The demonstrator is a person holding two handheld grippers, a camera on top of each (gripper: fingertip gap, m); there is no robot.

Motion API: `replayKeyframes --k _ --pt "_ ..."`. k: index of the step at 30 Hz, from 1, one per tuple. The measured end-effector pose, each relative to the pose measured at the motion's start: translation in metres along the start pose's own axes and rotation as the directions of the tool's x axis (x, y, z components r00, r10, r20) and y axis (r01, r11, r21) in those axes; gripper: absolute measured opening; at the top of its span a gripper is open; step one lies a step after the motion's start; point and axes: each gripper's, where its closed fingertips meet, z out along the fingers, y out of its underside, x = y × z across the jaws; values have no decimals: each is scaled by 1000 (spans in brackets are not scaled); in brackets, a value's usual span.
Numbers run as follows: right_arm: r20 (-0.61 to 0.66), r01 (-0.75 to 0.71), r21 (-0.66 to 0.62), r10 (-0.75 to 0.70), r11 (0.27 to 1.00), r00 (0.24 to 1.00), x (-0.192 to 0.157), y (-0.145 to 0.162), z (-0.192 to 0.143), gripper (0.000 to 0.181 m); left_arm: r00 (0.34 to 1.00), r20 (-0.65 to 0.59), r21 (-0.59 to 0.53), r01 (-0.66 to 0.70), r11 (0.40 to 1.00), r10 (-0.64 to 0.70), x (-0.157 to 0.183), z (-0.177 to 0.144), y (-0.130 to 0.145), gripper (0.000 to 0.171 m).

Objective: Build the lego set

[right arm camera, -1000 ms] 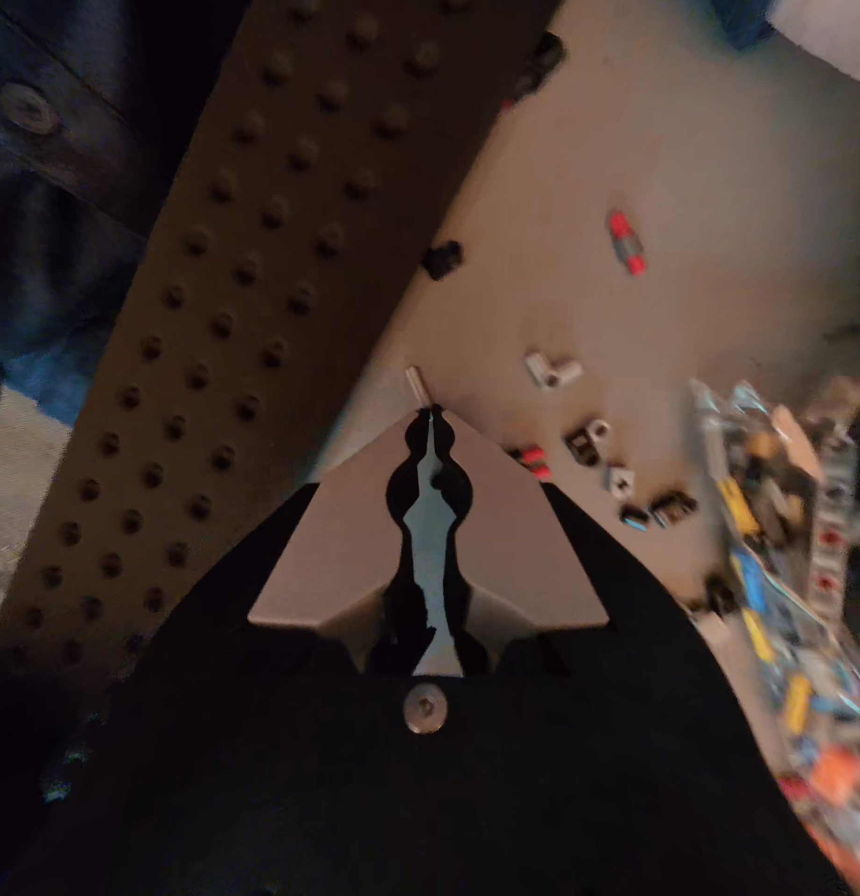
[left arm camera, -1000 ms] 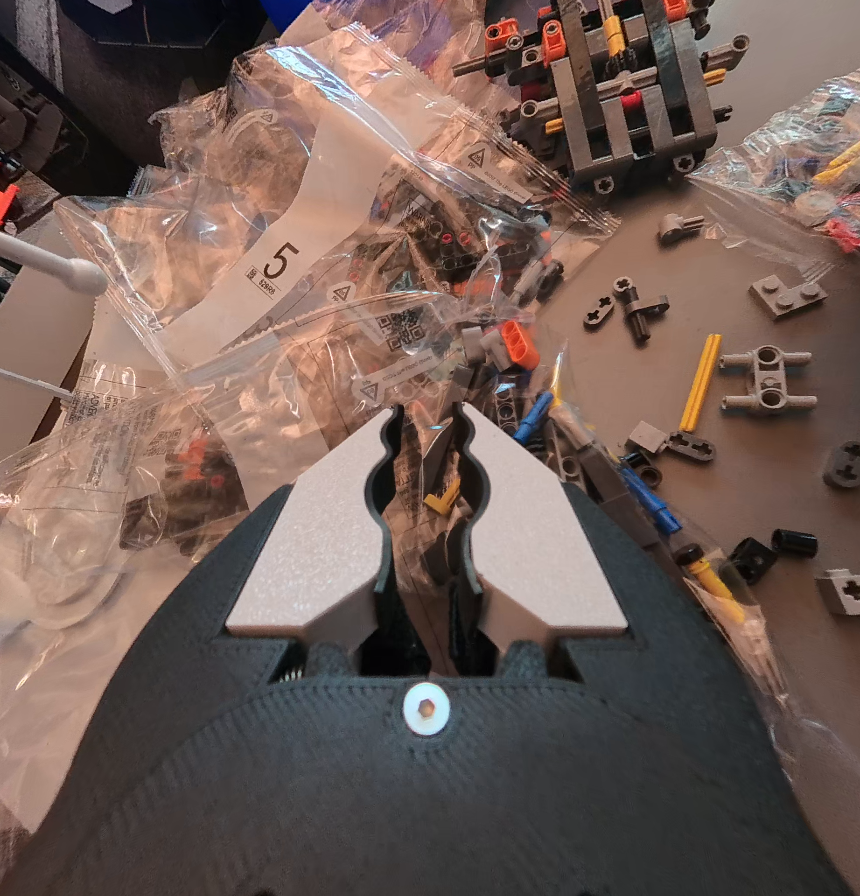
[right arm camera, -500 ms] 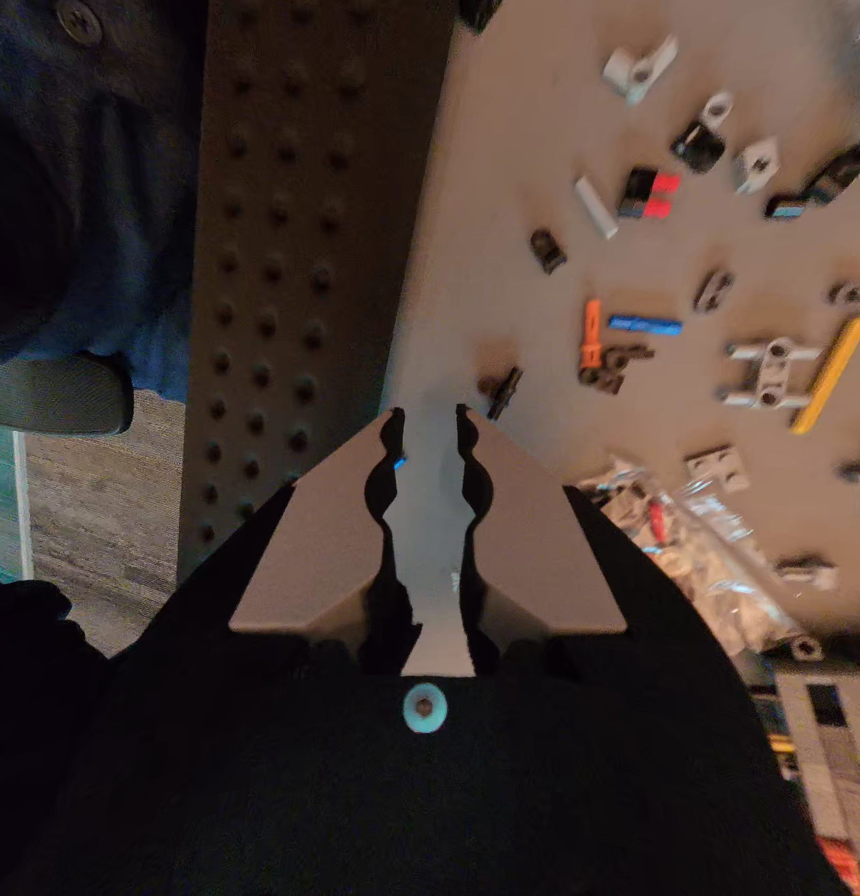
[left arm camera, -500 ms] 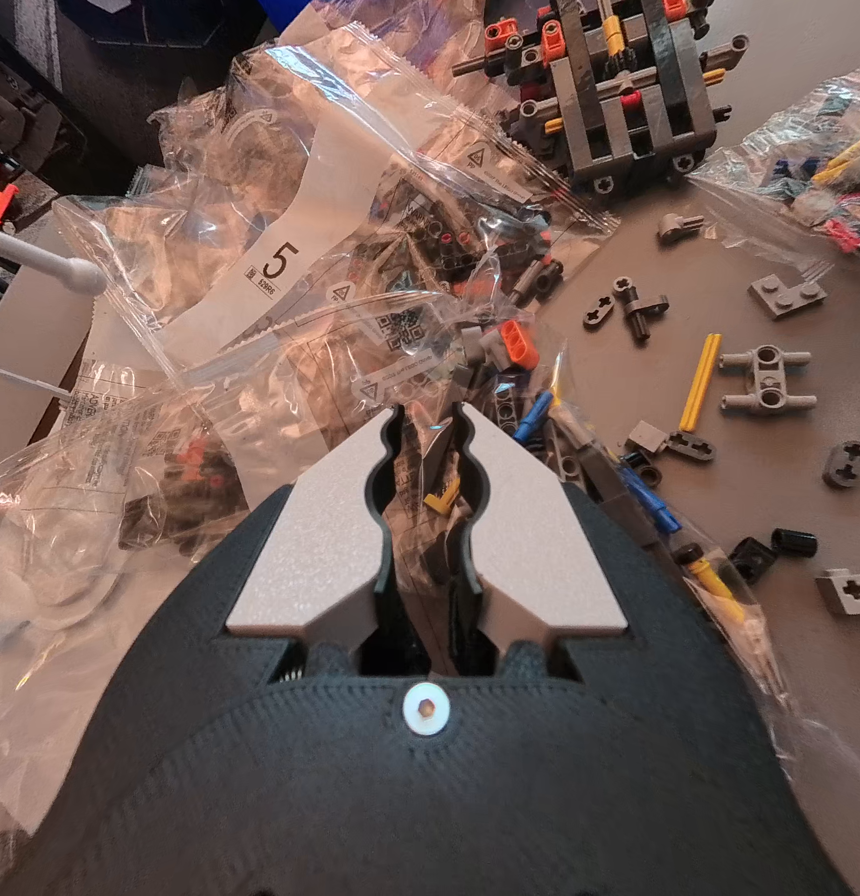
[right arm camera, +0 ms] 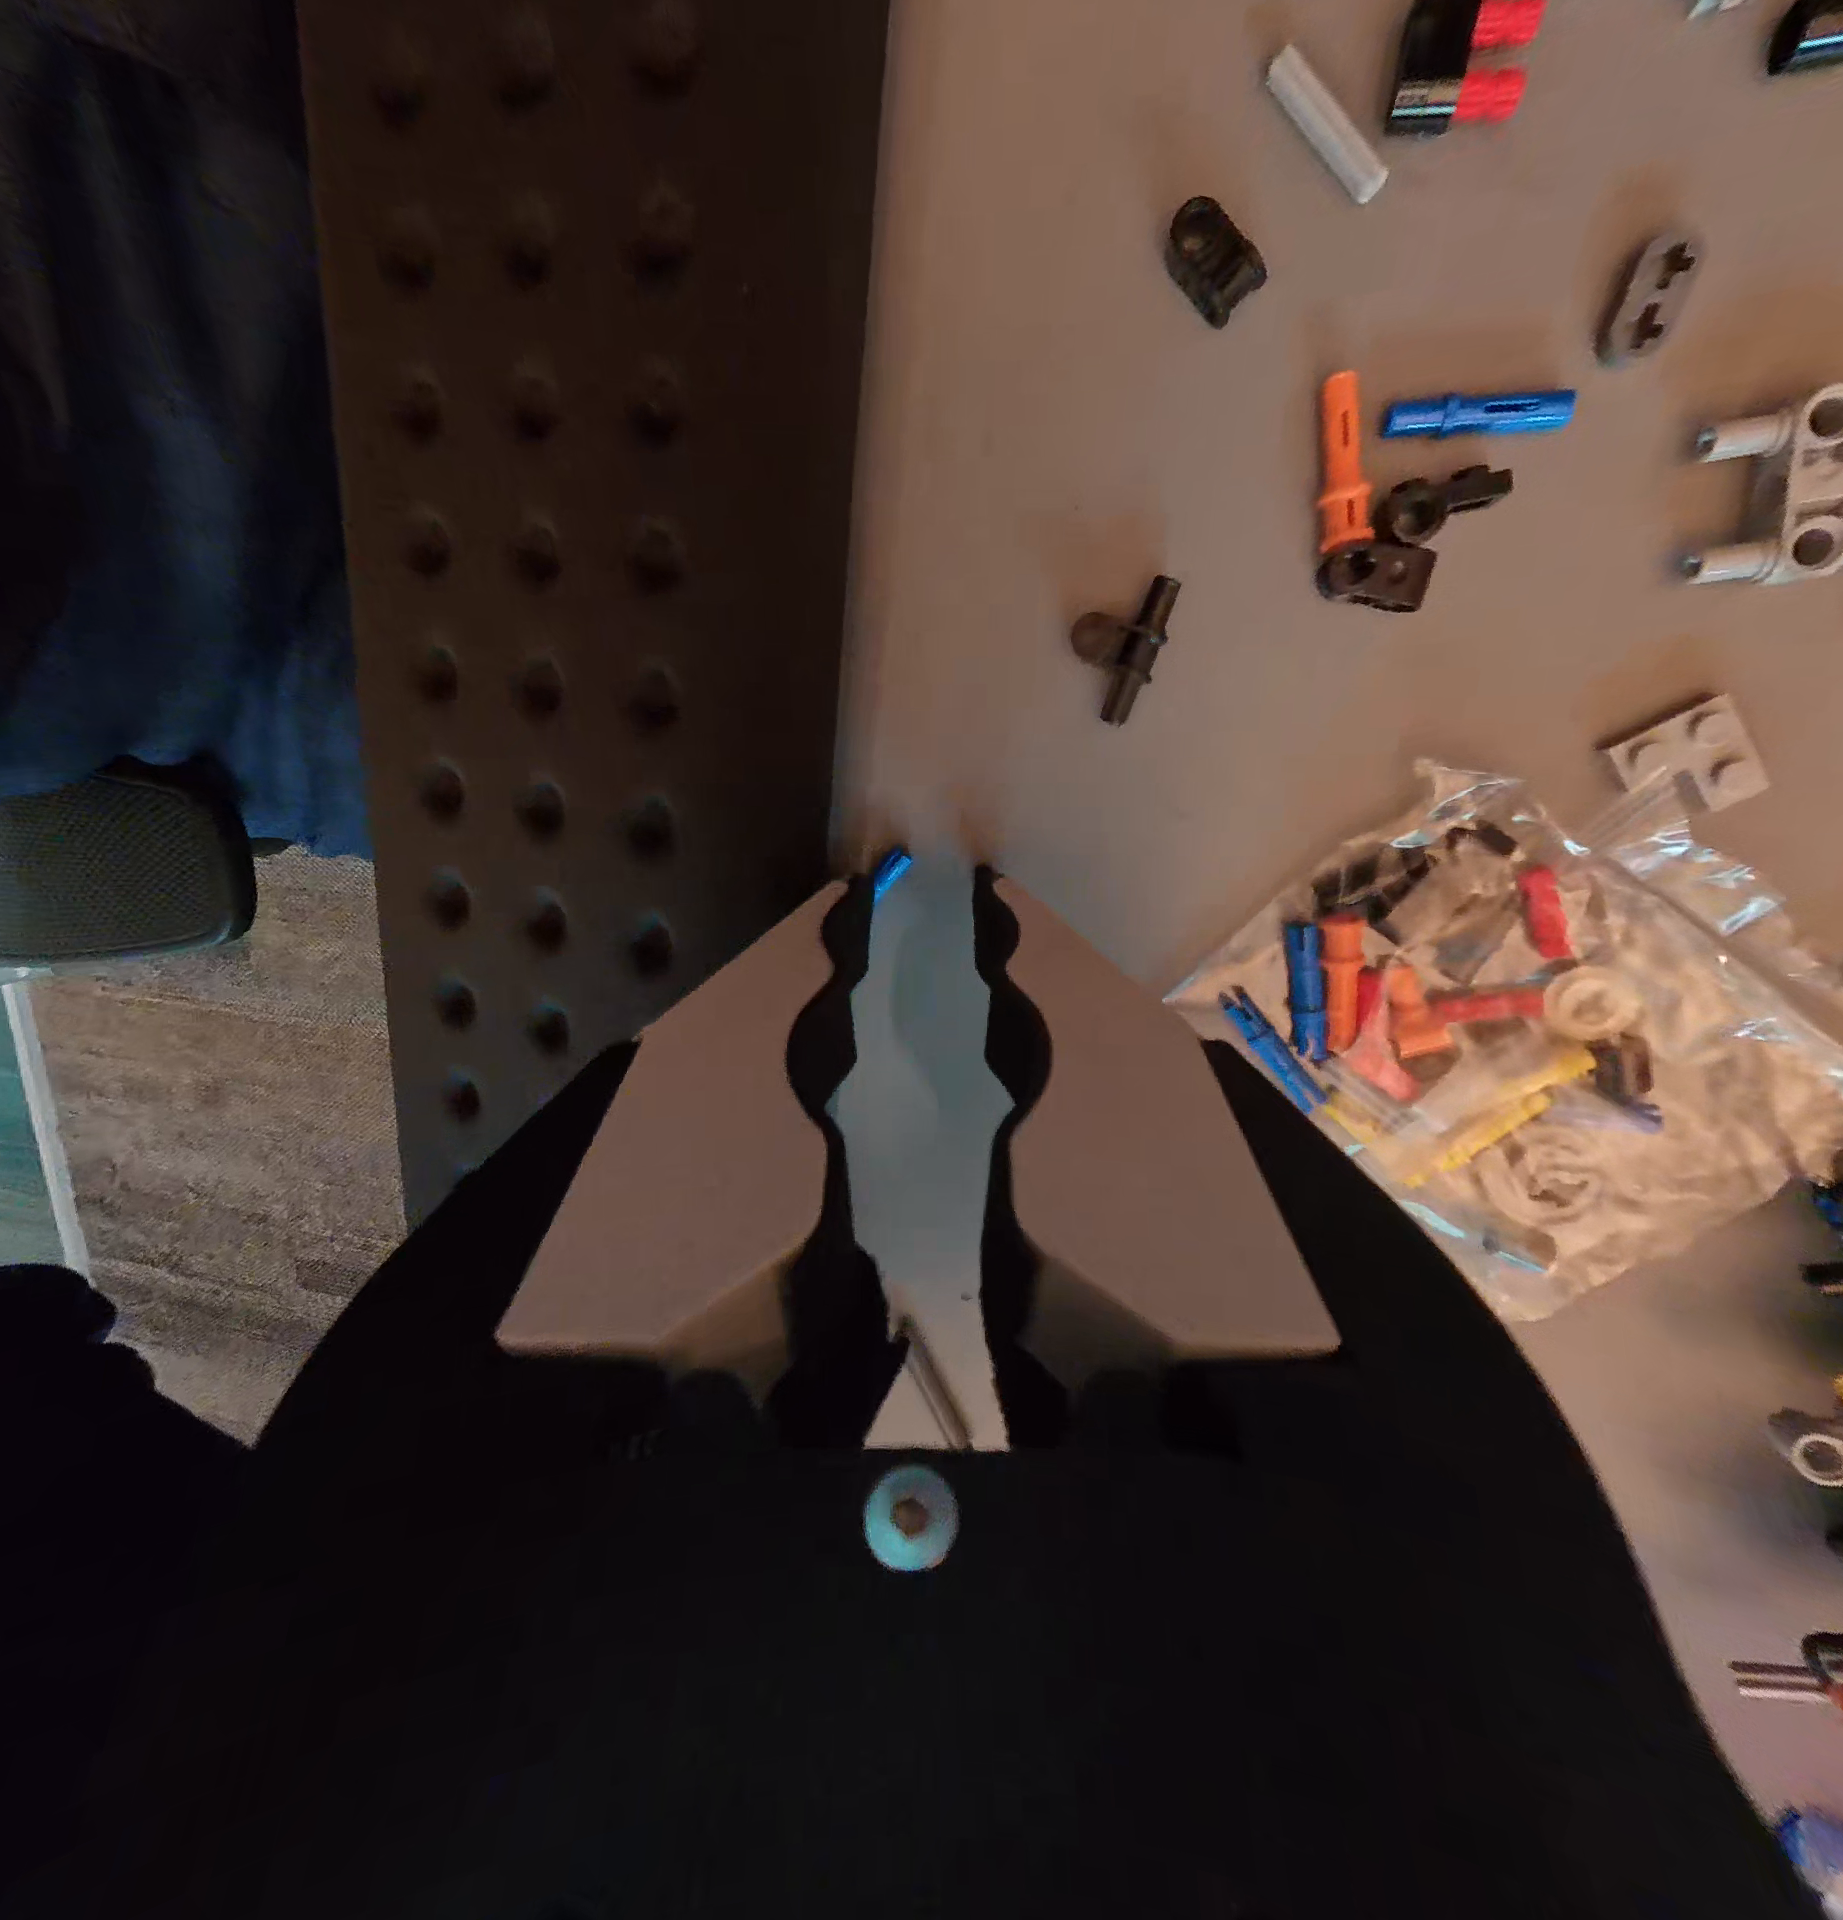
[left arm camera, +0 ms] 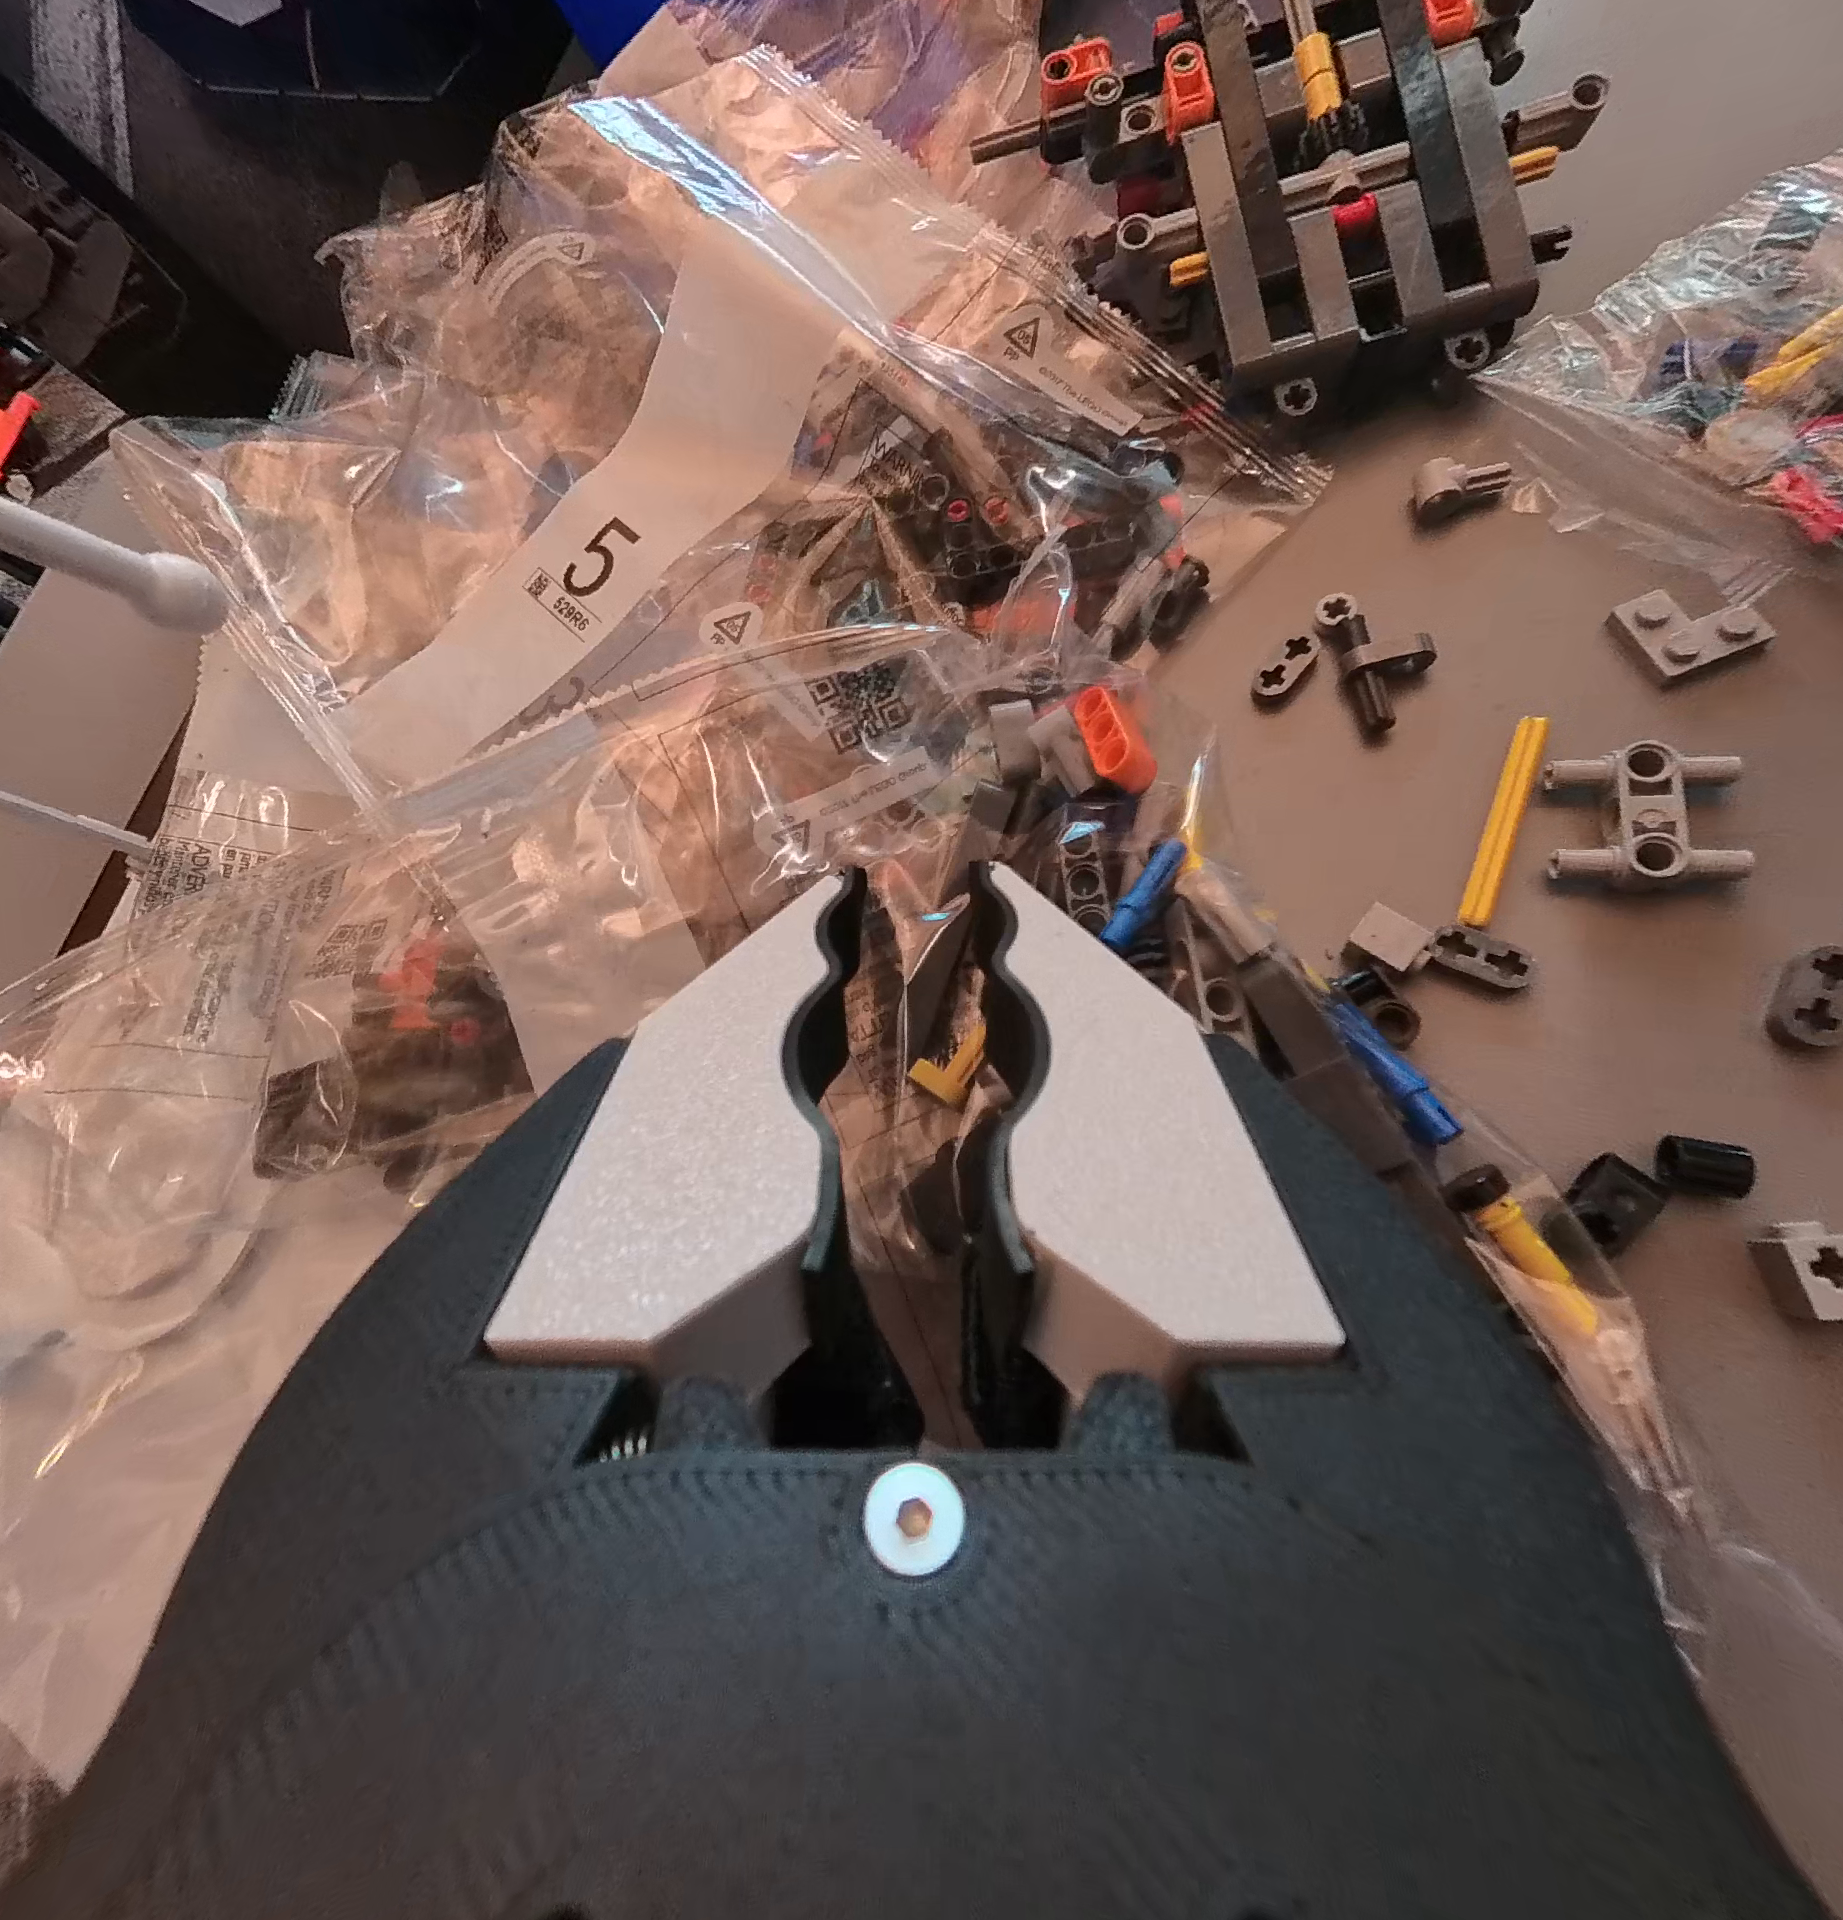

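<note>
- Left gripper (left arm camera: pixel 918 883): jaws apart over clear parts bags (left arm camera: pixel 688 665); bag film lies between them.
- Right gripper (right arm camera: pixel 922 881): jaws apart above the table (right arm camera: pixel 1000 416), a small blue piece (right arm camera: pixel 889 868), perhaps a pin, at one tip.
- Half-built grey model (left arm camera: pixel 1343 197) stands beyond the bags.

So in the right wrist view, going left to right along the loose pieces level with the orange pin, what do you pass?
Orange pin → blue pin → light grey double connector. The black pieces touching the orange pin overlap it, so I leave them out.
</note>
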Motion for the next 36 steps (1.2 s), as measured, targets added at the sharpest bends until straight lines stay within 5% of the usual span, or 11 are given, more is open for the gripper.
replayKeyframes --k 10,16,18,21,27,36 --pt "-65 13 -47 -16 999 998 -2 2 3 1 1000 0 -1 -1 1000 1 0 0 0 19" --pt "-276 30 8 -26 1000 961 55 -25 -2 2 1000 1 -1 -3 1000 3 0 0 0 19" --pt "-359 17 0 -16 1000 933 73 -28 -8 17 1000 1 0 -4 1000 4 0 0 0 19" --pt "-382 -13 70 39 997 923 75 -28 -27 17 1000 -2 1 -1 1000 1 0 -1 1 19" --pt "-381 -168 135 207 977 901 55 18 -56 26 1000 -3 1 -1 1000 1 0 0 1 19" --pt "-283 -320 -41 297 946 912 -5 107 -48 29 1000 2 0 -2 1000 2 -1 0 1 19"
